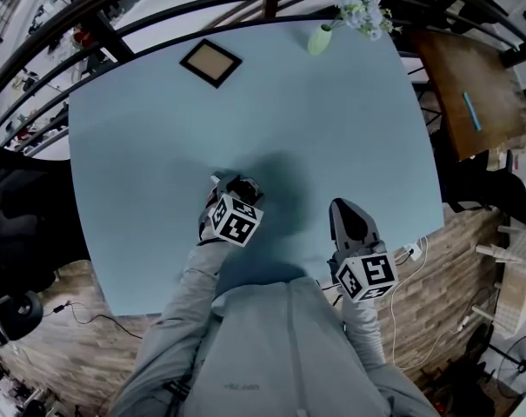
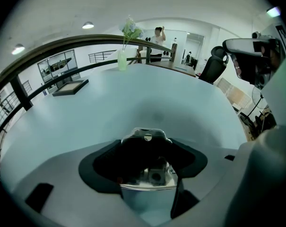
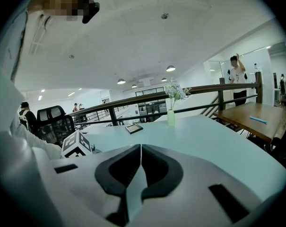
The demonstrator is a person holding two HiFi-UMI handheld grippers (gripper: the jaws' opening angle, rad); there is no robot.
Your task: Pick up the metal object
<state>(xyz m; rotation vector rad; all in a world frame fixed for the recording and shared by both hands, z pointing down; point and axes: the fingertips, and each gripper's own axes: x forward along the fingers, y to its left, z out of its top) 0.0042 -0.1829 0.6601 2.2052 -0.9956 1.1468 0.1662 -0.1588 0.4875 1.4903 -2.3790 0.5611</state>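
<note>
The left hand-held gripper (image 2: 146,150) is spread around the metal object (image 2: 156,176), which sits between its jaws on the table (image 2: 133,103). The grasp seems underway; next, squeeze and lift. The right hand-held gripper (image 3: 140,150) is pressed together, empty.

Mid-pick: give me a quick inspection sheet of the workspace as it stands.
Surface: light blue table, mostly bare.
Job's things: metal object, between the jaws of the left gripper.
Clutter: picture frame and vase of flowers near the far edge.
Grippers: left gripper open around the object, pad contact not evident; right gripper shut, empty.
Cables: white cable off the table's near right corner; black cable on the floor, left.
Surroundings: railing, wooden table, office chair.
</note>
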